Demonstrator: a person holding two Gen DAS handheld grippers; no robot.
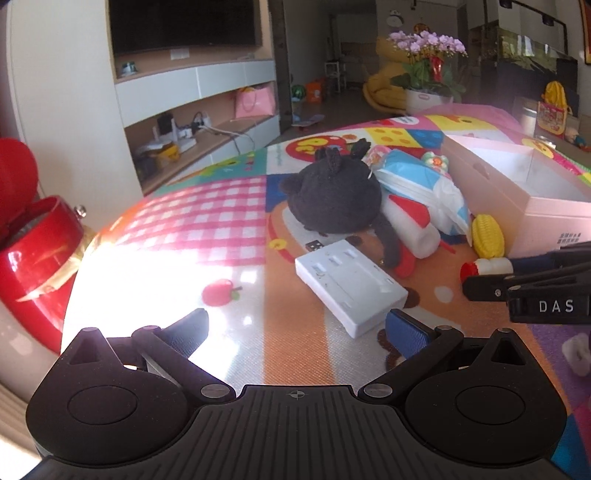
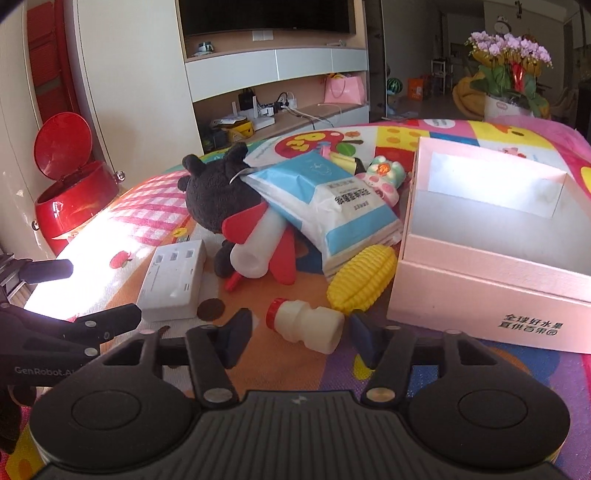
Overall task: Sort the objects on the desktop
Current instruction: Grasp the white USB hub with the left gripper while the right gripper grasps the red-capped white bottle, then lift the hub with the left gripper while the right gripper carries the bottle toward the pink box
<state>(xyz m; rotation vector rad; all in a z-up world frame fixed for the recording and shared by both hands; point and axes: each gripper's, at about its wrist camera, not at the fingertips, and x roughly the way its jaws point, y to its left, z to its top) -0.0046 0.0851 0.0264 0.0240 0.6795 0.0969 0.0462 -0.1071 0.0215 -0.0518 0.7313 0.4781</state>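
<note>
R tool (image 2: 299, 334) straddles small milk bottle (image 2: 304, 325) lying on worktop (image 2: 443, 387), pads apart, not yet gripping. L tool (image 1: 295, 328) wide open, empty, near white box (image 1: 351, 284). Pink box (image 2: 491, 266) just right of toy corn (image 2: 362, 278).

- A dark television screen (image 2: 264, 16) hangs on the far wall, set in a wood-lined recess.
- Below it runs a white wall unit (image 2: 277, 68) with an open shelf holding cables, a router and a pink gift bag (image 2: 344, 90).
- A glossy red pedal bin (image 2: 72, 199) with its lid raised stands at the left by the cream wall.
- Purple orchids (image 2: 509, 48) in a white pot stand at the right; a large yellow plush (image 1: 384, 88) lies on the floor behind.
- A round wall clock (image 2: 501, 23) hangs deeper in the dim room.
- Strong sunlight glares on the desk's colourful patterned cover (image 1: 207, 218) at the left.
</note>
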